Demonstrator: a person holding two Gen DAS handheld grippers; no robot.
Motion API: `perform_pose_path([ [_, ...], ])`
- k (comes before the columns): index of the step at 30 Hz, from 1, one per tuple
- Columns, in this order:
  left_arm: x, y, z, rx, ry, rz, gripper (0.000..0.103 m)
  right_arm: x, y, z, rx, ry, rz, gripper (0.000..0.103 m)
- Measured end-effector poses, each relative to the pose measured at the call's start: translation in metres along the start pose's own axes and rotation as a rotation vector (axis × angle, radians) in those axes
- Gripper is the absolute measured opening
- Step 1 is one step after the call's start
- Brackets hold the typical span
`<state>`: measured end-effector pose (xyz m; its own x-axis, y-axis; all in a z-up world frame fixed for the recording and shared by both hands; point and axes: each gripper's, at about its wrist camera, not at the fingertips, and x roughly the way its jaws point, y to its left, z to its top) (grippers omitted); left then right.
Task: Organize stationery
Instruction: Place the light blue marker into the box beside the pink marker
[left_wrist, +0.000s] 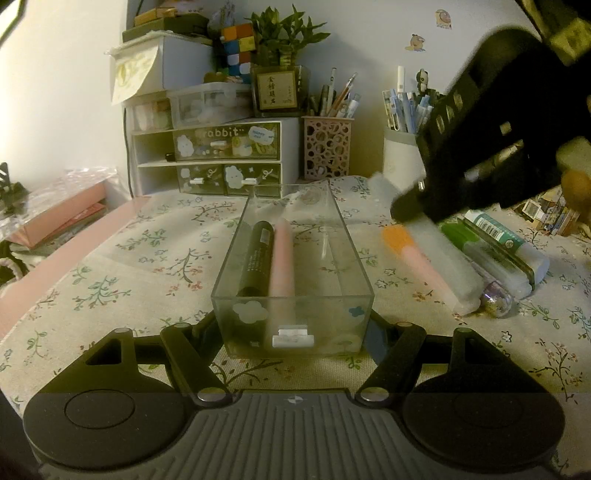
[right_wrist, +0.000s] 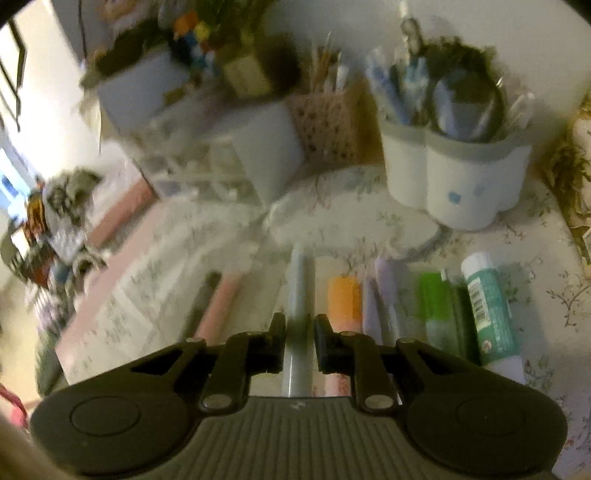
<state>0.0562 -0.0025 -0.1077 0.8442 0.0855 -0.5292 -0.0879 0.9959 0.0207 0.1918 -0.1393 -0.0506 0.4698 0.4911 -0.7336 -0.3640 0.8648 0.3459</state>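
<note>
Your left gripper (left_wrist: 293, 325) was clamped across the near end of the clear drawer tray (left_wrist: 332, 236), one finger on each side wall. Likely reason: bracing a light, slick plastic box so it wouldn't slide on the cloth while the other hand loaded it. The tray lay lengthwise away from you.

Inside it, along the left wall, lay a black pen (left_wrist: 256, 258) and a pale pink pen (left_wrist: 282, 258), side by side and touching. The right half of the tray was bare, with room for more. Tray walls were thin, transparent and square-cornered, with small cloud stickers and a white pull tab on the near face.

Your right gripper (right_wrist: 300, 332) was closed on a slim pale blue-grey pen (right_wrist: 300, 280), held along the line of the fingers with the tip pointing forward. That lengthwise hold suited laying it into the tray in the same direction as the other two. The picture was blurred, so the contact detail was soft.

Waiting on the floral tablecloth (left_wrist: 110, 280) to the right of the tray, in a rough parallel row, were an orange-capped pink marker (right_wrist: 343, 299), a lilac pen (right_wrist: 386, 291), a green-capped marker (right_wrist: 436, 306) and a teal-labelled glue stick (right_wrist: 491, 314). All were smooth plastic cylinders, prone to rolling, I'd judge.

The cloth was soft and matte, giving fair grip.
</note>
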Motion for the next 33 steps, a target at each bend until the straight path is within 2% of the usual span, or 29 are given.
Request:
perform_pose_path([
  [4, 0.000, 0.000, 0.000, 0.000, 0.000, 0.000, 0.072, -0.003, 0.007, 0.009, 0.040, -0.015, 0.036, 0.005],
  [10, 0.000, 0.000, 0.000, 0.000, 0.000, 0.000, 0.072, 0.005, 0.021, 0.018, 0.088, 0.011, 0.118, 0.005],
  [16, 0.000, 0.000, 0.000, 0.000, 0.000, 0.000, 0.072, 0.018, 0.034, 0.024, 0.096, 0.045, 0.128, 0.005],
  [21, 0.000, 0.000, 0.000, 0.000, 0.000, 0.000, 0.072, 0.033, 0.046, 0.030, 0.066, 0.091, 0.102, 0.005],
  [33, 0.001, 0.000, 0.000, 0.001, 0.000, -0.002, 0.072, 0.072, 0.075, 0.041, -0.092, 0.237, -0.042, 0.005],
])
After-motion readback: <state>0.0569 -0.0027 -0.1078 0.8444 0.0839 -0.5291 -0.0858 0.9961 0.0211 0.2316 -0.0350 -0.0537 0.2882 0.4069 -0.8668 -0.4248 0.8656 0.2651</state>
